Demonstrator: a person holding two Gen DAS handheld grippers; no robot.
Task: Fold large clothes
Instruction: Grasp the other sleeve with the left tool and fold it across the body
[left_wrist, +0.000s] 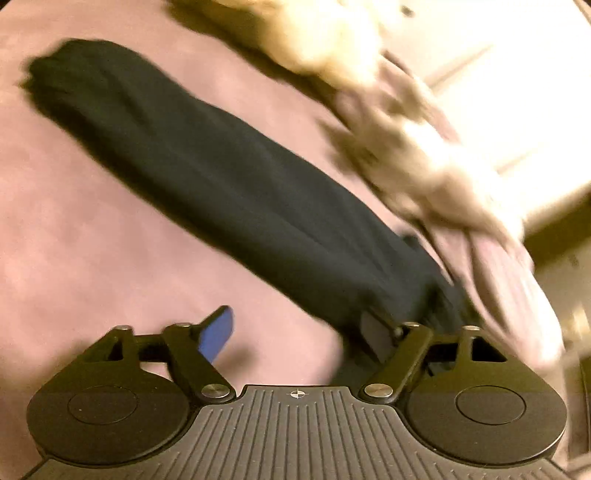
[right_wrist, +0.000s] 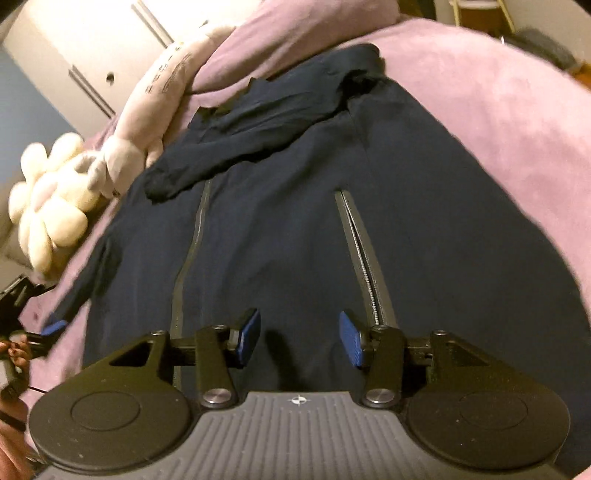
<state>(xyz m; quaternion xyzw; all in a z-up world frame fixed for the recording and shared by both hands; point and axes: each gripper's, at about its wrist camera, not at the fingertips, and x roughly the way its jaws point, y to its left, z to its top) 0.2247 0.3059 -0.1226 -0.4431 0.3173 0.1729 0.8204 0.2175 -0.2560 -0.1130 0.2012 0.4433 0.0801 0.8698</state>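
Your right gripper (right_wrist: 297, 338) has its jaws parted with nothing between them; they hover just above the dark navy jacket (right_wrist: 295, 221), over the panel between two zippers. One pocket zipper (right_wrist: 364, 258) runs forward from the right-hand jaw, and a grey taped zipper (right_wrist: 190, 258) runs forward from outside the left-hand one.

Your left gripper (left_wrist: 295, 332) also looks released. One blue pad (left_wrist: 218, 334) stands free over the pink bed cover (left_wrist: 92, 240); the other finger is dark against the cloth and blurred, so you cannot be sure it touches. Ahead of these jaws the jacket stretches away as a long dark band.

The jacket lies spread on the bed, and one sleeve (right_wrist: 240, 147) is already laid across the chest, further ahead of the right jaws. The cloth looks thin, soft and rather smooth, so I judge it light and a little slippery; it will sag and slide, not keep its shape. Take it at a hem, cuff or seam, where layers are thicker, and avoid the stiff zipper line.

Far beyond, to the left of the right jaws, rest a cream plush toy (right_wrist: 48, 206) and a pale plush toy (right_wrist: 147, 122). The pale one carries dark letters, but they are too small and tilted to read.
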